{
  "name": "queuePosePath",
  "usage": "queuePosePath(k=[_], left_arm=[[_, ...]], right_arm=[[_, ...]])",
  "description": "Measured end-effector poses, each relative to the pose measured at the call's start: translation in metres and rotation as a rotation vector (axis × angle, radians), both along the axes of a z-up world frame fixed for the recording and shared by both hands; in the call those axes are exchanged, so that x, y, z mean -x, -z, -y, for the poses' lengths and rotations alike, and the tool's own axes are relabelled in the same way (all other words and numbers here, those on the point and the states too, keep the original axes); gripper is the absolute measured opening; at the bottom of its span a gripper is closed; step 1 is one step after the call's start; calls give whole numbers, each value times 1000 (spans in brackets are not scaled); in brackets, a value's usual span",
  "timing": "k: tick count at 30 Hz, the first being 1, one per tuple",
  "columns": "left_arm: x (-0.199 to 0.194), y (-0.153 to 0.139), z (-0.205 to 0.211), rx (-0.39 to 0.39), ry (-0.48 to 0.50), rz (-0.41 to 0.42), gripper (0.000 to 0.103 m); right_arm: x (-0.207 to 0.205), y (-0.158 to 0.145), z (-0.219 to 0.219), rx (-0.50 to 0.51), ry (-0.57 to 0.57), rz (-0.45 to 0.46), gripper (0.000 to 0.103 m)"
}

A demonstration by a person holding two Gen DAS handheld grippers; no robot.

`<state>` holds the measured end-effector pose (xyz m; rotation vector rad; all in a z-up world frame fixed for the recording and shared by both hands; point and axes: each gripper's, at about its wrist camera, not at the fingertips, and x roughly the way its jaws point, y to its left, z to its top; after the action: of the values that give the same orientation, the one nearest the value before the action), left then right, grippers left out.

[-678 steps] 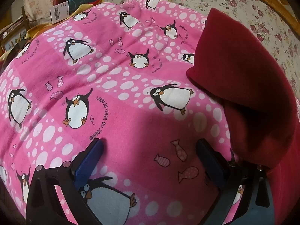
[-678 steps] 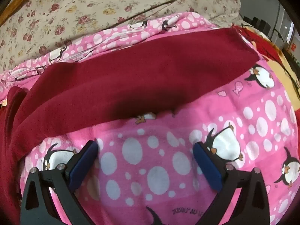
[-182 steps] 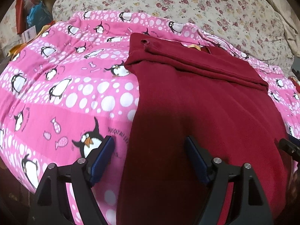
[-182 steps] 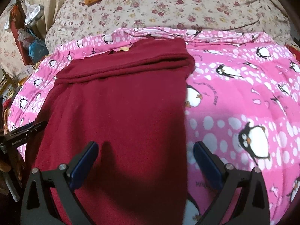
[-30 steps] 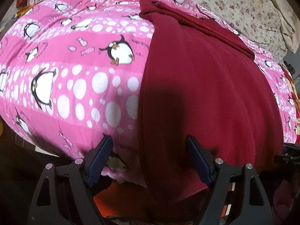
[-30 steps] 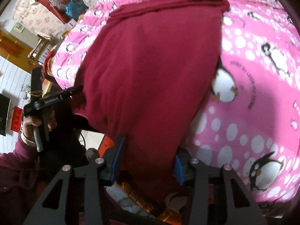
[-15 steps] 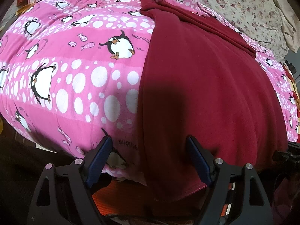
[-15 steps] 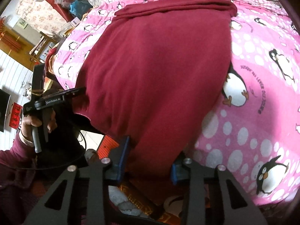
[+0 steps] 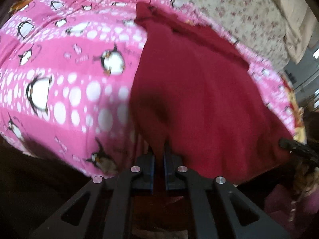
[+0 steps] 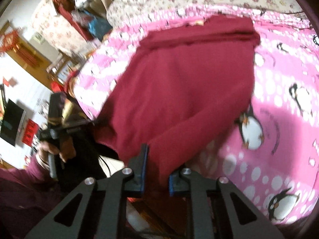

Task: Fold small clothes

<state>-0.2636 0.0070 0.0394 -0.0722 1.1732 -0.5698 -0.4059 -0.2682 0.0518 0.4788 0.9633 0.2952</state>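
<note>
Red garment (image 9: pixel 199 91) lies on the pink blanket (image 9: pixel 59 79); left gripper (image 9: pixel 159 159) and right gripper (image 10: pixel 157 171) each pinch its near hem at the blanket's edge.

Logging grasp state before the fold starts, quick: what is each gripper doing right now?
Left gripper: shut on the near hem of the dark red fleece garment.
Right gripper: shut on the same garment's near hem, at its other corner.

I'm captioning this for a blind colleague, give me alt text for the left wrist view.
The left tool is shut on the near hem of a dark red fleece garment, which lies on a pink penguin-print blanket. A floral bedspread lies beyond.
</note>
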Motion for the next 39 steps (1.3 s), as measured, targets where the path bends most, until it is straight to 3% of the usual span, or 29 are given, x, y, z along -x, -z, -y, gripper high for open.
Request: queuePosePath(k=[7,16,25,30,34,36,38,39], left_arm=[[-39,-55,6,103,-20,97,0],[-138,-83,52,124,-54,193,0],[-250,-66,105,84,-95,184,0],[-300,-36,118,85,-119,113,0],[-326,-7,116,139,-151,-18,0],[-331,-3,110,179,-149,-53,0],[-330,-8,107,198,-124,-49,0],[-329,-12,106,195,-121,-36,1]], right_arm=[[-19,-39,26,-19,83,131,16],[-103,-81,84,10,256,245,16],[-204,-54,145,-11,349,180,16],[-252,-24,172,-9,384,158,16],[-281,6,185,-4,381,47,25],[-280,10,193,-54,389,50,27],[-272,6,199,-118,405,82,42],[-264,-1,201,-107,436,108,59]])
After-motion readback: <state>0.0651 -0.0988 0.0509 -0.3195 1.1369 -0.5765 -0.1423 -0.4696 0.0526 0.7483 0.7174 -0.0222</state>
